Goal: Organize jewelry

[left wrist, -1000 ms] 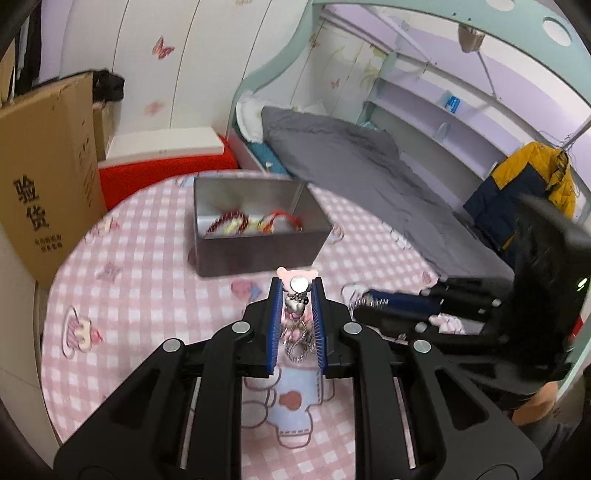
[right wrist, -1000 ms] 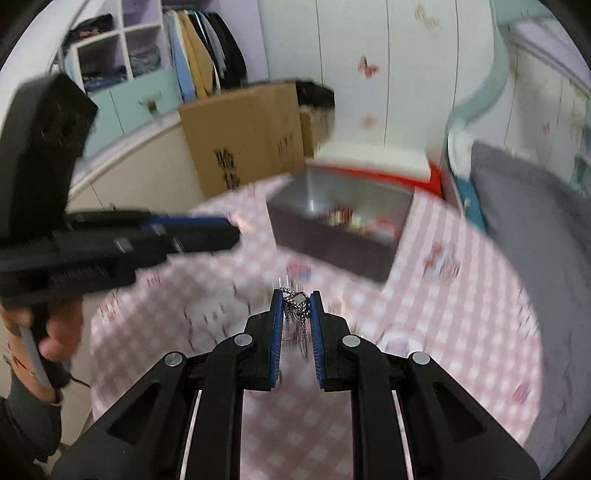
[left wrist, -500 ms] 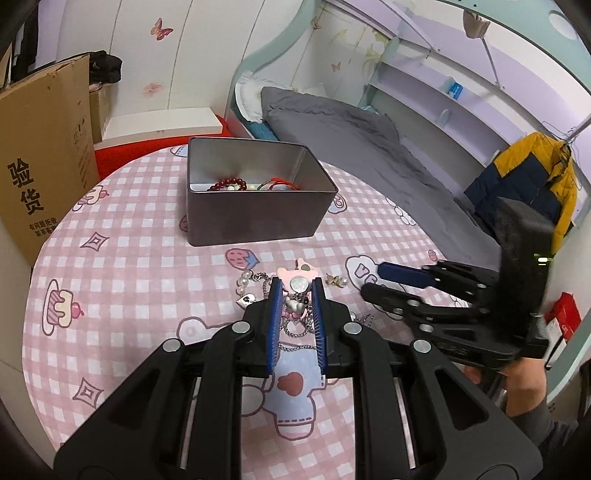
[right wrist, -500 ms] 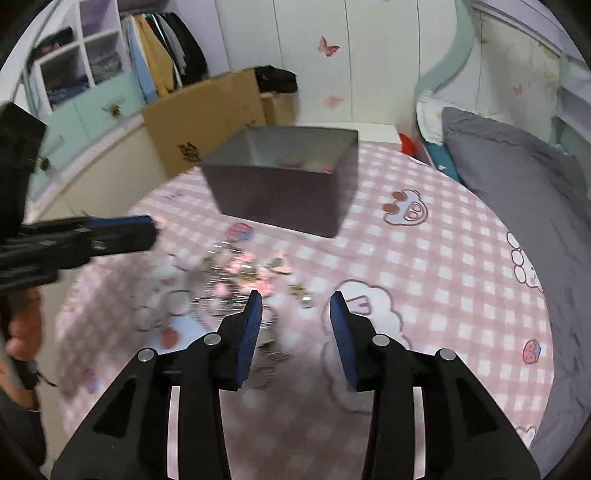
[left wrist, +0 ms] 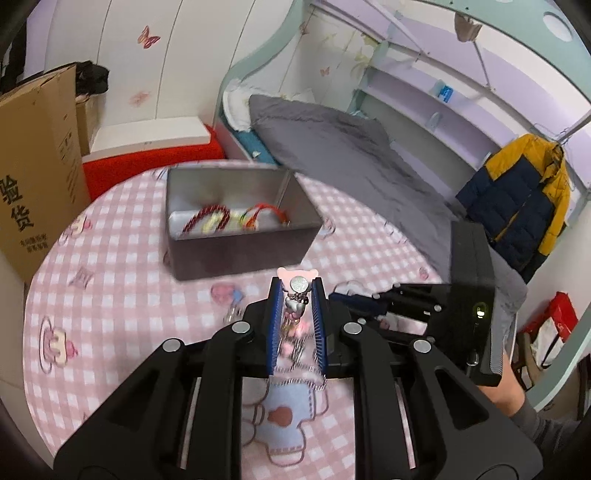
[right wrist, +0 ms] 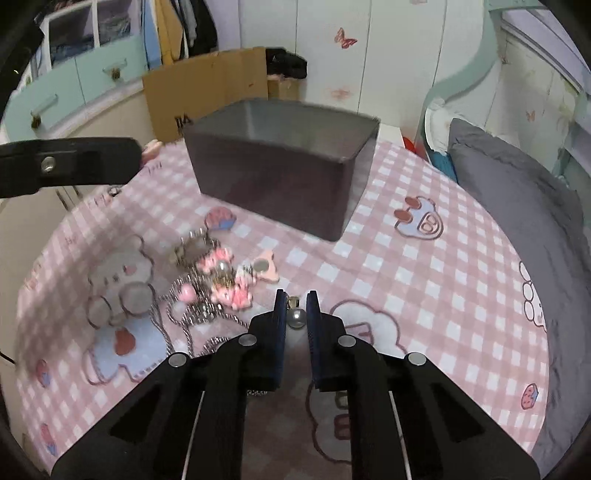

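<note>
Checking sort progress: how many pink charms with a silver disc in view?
2. The held charm is clamped in the left gripper. The loose charm lies on the tablecloth at the edge of the jewelry pile. More may hide in it.

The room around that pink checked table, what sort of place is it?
Most likely a child's bedroom: a bed with grey bedding stands beside the table, butterfly stickers dot the white wall, and clothes hang in a wardrobe.
</note>
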Action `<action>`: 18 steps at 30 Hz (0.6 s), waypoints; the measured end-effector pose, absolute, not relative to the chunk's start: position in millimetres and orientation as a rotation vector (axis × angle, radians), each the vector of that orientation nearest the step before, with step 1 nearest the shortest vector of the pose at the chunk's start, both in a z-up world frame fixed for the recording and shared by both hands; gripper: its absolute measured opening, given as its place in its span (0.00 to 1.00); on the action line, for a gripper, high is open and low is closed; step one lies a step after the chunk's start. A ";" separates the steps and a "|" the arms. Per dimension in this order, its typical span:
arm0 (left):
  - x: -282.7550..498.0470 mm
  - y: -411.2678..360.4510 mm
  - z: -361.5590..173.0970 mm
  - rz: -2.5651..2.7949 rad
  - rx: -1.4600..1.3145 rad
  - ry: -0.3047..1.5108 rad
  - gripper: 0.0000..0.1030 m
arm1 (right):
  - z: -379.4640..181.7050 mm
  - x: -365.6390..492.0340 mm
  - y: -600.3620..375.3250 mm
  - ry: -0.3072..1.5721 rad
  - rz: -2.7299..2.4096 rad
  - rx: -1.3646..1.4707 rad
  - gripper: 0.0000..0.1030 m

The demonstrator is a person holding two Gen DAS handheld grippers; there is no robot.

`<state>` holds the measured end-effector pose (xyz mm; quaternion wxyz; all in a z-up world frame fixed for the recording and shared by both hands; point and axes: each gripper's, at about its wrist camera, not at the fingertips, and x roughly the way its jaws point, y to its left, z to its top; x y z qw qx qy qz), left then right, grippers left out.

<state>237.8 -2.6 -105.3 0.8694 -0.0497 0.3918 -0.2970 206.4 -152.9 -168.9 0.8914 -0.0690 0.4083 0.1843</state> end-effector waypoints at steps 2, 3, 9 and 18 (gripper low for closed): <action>247.1 -4.2 -95.8 -0.636 -0.108 0.803 0.16 | -152.2 208.2 -160.2 0.819 0.403 -0.081 0.09; 251.5 -3.8 -93.7 -0.647 -0.115 0.800 0.16 | -140.2 209.1 -164.6 0.791 0.417 -0.047 0.09; 295.2 -9.5 -86.5 -0.657 -0.145 0.827 0.16 | -93.7 234.2 -168.1 0.691 0.467 0.055 0.09; 340.8 -15.8 -118.1 -0.614 -0.142 0.941 0.16 | -113.2 287.0 -160.6 0.767 0.491 0.122 0.09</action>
